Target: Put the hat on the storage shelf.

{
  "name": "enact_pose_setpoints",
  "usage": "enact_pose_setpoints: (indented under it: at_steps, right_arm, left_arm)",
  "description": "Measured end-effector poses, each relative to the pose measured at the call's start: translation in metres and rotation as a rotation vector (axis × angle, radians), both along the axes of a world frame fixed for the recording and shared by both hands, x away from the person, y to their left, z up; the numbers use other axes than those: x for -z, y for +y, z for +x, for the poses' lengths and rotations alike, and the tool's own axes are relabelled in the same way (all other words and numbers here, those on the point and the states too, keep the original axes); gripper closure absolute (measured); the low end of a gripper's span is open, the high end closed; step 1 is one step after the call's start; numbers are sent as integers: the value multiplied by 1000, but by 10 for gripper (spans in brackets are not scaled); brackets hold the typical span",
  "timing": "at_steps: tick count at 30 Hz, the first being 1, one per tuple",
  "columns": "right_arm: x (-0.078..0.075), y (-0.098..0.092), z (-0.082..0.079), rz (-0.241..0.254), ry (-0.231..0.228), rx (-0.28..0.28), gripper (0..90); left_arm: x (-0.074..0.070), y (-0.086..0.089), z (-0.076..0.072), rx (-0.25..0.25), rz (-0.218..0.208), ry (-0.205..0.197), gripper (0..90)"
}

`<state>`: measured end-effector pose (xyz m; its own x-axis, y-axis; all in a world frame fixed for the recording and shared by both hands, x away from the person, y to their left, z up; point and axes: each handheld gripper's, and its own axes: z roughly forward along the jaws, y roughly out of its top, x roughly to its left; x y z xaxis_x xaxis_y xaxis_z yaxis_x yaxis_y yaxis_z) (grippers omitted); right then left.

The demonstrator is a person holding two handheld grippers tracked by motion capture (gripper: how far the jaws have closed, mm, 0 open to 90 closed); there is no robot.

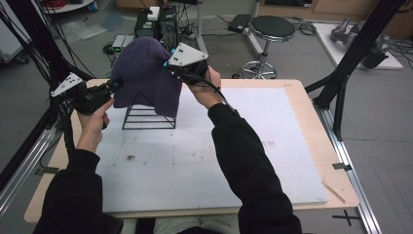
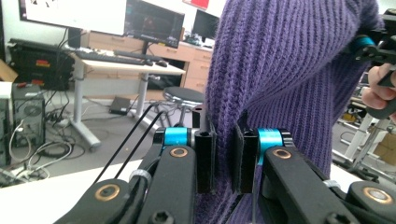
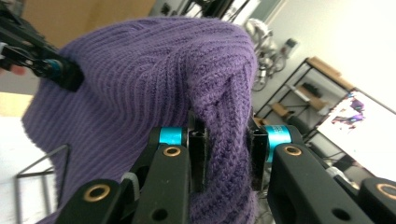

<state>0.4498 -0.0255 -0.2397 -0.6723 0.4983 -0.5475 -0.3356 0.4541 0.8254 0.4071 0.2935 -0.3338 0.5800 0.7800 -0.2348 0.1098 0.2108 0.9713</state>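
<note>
White table point(image 1: 195, 165) bears draped, ribbed purple beanie point(image 1: 146, 73).

Between our left claw point(image 1: 115, 86) and right claw point(image 1: 168, 66) the purple hat point(image 1: 146, 73) and wire stand point(image 1: 148, 117) block passage; behind both claws, toward us, the counter point(image 1: 219, 165) lies open.
</note>
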Motion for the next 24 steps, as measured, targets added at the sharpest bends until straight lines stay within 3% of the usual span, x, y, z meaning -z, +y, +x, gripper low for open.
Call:
enact_pose_setpoints:
  at_steps: [11,18,24]
  right_arm:
    - [22,11,6,-26,57,-46,770]
    - [32,21,7,-54,59,-56,769]
    - [39,27,7,-89,72,-65,769]
  left_arm:
    - [27,8,-2,-16,34,7,820]
    - [39,13,-2,-17,53,42,815]
    - [52,16,-5,-28,42,55,815]
